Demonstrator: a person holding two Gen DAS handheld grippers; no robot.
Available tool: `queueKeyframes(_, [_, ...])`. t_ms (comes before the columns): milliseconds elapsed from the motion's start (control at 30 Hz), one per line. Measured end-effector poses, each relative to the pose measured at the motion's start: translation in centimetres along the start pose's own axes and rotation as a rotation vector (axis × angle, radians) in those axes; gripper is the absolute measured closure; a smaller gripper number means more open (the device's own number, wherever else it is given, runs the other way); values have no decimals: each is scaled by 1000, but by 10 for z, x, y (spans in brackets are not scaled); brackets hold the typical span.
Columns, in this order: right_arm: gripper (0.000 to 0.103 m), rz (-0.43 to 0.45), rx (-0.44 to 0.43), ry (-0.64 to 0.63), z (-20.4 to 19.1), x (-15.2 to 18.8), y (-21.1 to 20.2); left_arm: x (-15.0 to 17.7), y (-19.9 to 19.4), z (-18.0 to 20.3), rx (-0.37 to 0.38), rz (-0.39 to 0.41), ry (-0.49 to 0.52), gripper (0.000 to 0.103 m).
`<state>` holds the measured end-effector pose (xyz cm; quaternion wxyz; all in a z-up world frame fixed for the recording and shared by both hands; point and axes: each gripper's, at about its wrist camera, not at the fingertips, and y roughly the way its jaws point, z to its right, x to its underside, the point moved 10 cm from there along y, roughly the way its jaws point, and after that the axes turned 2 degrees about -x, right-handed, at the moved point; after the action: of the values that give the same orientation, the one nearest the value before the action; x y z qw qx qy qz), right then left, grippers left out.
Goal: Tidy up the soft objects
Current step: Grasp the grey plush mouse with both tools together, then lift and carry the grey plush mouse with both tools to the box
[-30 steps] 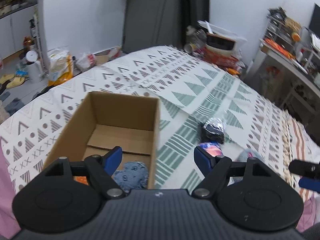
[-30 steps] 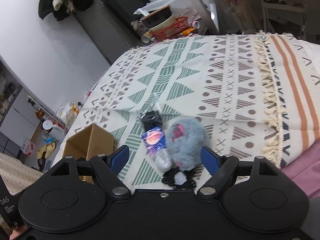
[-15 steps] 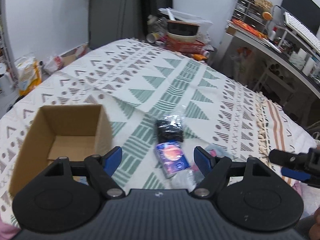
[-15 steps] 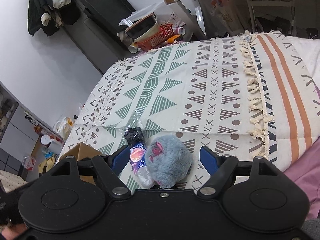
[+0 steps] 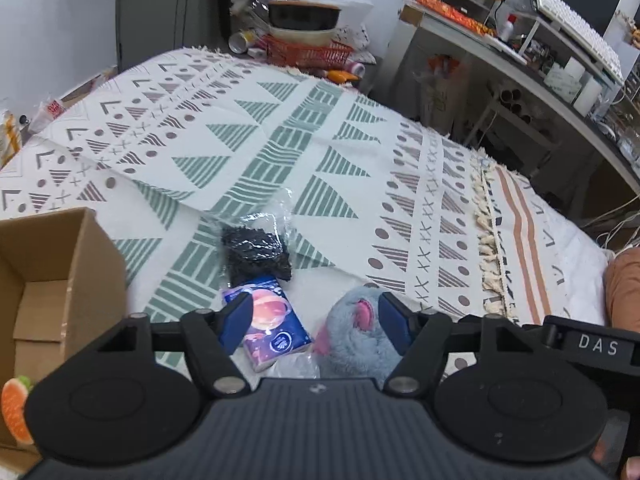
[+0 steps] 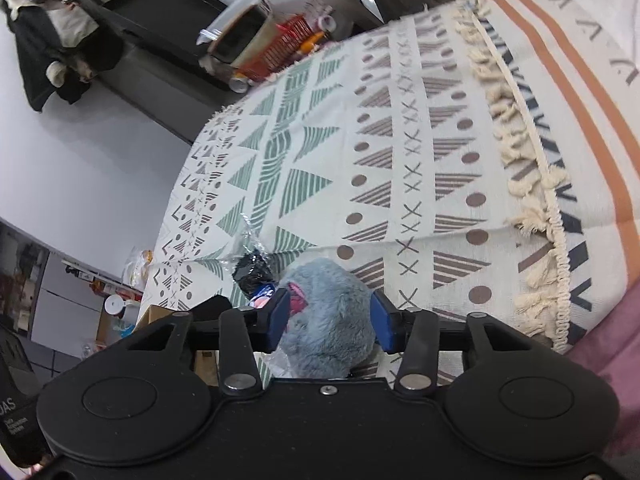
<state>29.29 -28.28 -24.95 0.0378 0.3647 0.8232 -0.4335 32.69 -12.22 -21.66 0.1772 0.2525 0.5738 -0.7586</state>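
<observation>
Both grippers swung rightward — right fingers (image 6: 282, 312) now straddle grey plush (image 6: 326, 316), left fingers (image 5: 236, 318) spread, empty.

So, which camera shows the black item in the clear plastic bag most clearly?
The left wrist view: the black item lies fully visible on the blanket, beyond the tissue pack. In the right wrist view it is small, partly hidden behind the grey plush toy.
</observation>
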Motion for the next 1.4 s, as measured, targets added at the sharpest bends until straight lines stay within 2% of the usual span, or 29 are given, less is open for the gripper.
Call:
queueKeyframes(67, [59,-8,-2,4,2,1,7,3,11,3,18,-29,-7,46])
queueKeyframes(200, [59,-35,-3,29,10,2,21,10,28,9,49,-69,-14,52])
queueKeyframes(267, [60,-46,-10,45,13,0,28,14,36,11,64,-94,-19,58])
queueKeyframes(400, [68,-80,-2,62,19,2,47,25,50,12,93,-145,-38,64])
queueKeyframes(633, [69,-99,-6,54,19,3,63,27,64,9,110,-167,-64,79])
queueKeyframes(867, [69,-88,-17,30,11,2,65,25,65,2,134,-171,-112,83])
queueKeyframes(1000, [75,-92,10,5,9,6,68,28,63,2,148,-167,-122,84])
queueKeyframes(1133, [80,-72,32,-30,5,6,63,28,56,5,159,-151,-121,85])
queueKeyframes(1400, [82,-36,23,-93,-19,8,42,15,26,4,176,-84,-124,85])
